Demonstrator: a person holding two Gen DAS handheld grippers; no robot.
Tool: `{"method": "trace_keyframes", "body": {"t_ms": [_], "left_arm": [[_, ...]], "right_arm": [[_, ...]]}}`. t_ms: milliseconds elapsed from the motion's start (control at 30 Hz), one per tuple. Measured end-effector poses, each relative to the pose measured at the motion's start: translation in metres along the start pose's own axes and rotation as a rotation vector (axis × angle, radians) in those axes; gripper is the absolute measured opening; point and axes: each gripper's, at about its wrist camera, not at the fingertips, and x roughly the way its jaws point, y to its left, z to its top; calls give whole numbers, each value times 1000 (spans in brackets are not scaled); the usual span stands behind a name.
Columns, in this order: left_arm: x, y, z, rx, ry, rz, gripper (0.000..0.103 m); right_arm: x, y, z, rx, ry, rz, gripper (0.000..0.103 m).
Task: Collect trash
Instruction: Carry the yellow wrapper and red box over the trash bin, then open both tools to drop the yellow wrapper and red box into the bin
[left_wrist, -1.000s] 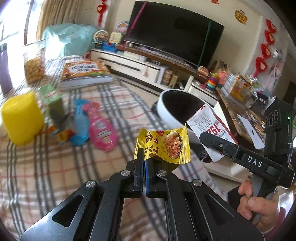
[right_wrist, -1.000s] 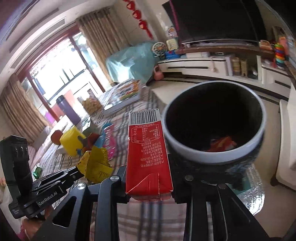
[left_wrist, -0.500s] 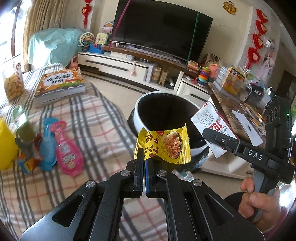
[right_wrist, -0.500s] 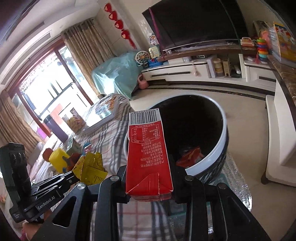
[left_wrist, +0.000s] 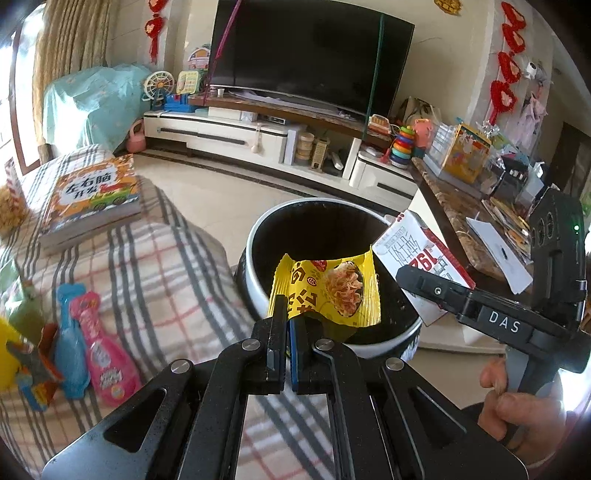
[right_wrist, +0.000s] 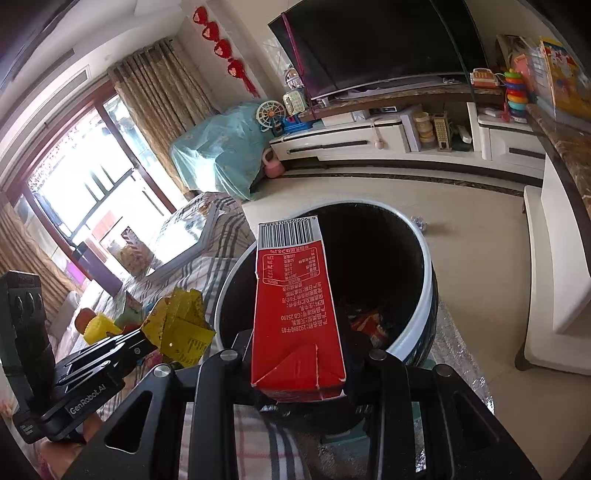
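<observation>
Beyond both jaws gapes a black bin (left_wrist: 255, 243), left gripper (left_wrist: 287, 328) pinching a yellow wrapper (left_wrist: 328, 291), right gripper (right_wrist: 301, 373) clamping a red carton (right_wrist: 295, 314).

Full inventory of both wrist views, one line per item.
snack wrapper: 1, yellow, in left gripper, at bin mouth
milk carton: 1, red and white, in right gripper, over bin
trash bin: 1, white rim, dark inside, on floor by table; red litter inside
book: 1, orange cover, on plaid tablecloth
pouches: 2, blue and pink, on tablecloth
TV: 1, black, far wall
left gripper: black, shut
right gripper: black, shut
</observation>
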Motion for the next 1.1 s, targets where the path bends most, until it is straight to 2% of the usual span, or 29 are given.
{"method": "trace_keyframes", "body": {"t_ms": [400, 967, 1000, 1067, 1100], "left_arm": [[29, -12, 19, 34, 25, 16, 1], [49, -17, 31, 41, 53, 27, 2], [51, -16, 32, 37, 62, 28, 4], [52, -15, 31, 29, 72, 31, 19], [51, -14, 30, 25, 68, 36, 38]], "right_arm": [[12, -7, 12, -11, 19, -24, 32], [29, -22, 26, 2, 44, -41, 32], [30, -23, 26, 6, 43, -39, 33], [29, -25, 27, 13, 40, -43, 36], [28, -26, 28, 16, 37, -48, 38]]}}
